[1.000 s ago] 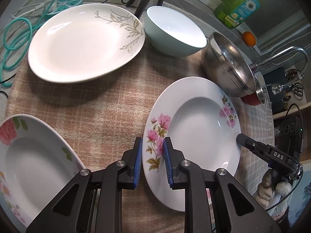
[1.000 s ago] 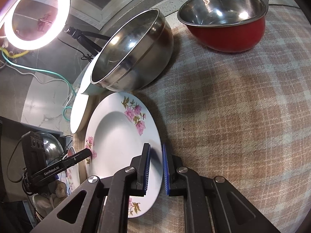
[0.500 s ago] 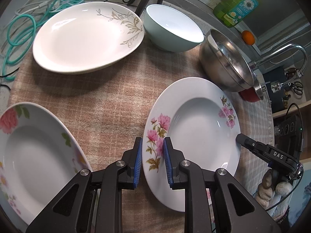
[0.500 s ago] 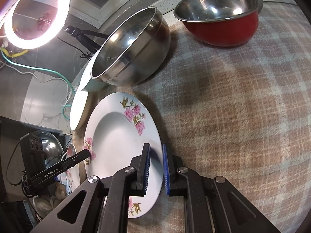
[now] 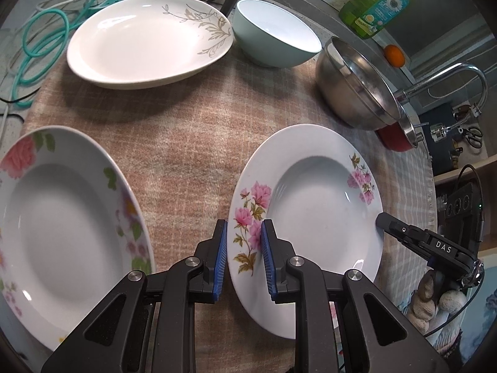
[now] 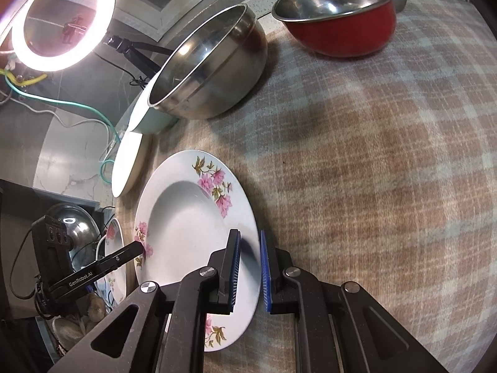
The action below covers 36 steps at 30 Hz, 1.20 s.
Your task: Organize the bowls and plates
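On the plaid-clothed counter (image 5: 192, 143), the left claw (image 5: 243, 258) and right claw (image 6: 248, 272) pinch opposite rims of the white pink-flowered soup plate (image 5: 310, 205); uneven pull could slip it onto the neighbouring rose-patterned plate (image 5: 62, 217).

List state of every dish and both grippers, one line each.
pink-flower plate: upright, gripped at opposite rims
left gripper: shut on its rim
right gripper: shut on its rim
rose plate: empty, upright
gold-leaf plate: empty, upright
teal bowl: empty, upright
steel bowl: empty, tilted
red bowl: empty, upright
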### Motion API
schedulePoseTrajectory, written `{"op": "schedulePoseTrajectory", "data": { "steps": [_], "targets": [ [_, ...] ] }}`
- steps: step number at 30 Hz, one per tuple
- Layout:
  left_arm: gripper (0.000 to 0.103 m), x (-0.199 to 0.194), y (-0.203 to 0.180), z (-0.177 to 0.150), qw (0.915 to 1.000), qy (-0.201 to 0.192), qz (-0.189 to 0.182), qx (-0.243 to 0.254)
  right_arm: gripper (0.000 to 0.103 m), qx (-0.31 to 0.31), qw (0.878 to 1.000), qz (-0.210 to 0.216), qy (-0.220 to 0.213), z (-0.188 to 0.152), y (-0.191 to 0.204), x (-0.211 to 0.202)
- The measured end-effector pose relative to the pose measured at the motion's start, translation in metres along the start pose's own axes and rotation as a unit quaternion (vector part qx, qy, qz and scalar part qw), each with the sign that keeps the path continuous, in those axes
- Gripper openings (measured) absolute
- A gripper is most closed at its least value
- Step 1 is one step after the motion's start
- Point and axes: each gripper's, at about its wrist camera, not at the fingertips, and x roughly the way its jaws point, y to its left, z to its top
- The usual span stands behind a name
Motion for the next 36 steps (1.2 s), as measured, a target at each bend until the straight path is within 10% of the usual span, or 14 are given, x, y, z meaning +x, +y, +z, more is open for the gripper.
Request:
{"op": "schedulePoseTrajectory", "data": {
  "steps": [36],
  "targets": [
    [0.019,-0.005,-0.007,-0.040,0.9999,0.011,0.001,0.003,0.012,-0.002,1.000,-0.008,0.001,-0.035,-0.010,-0.015]
  ]
}}
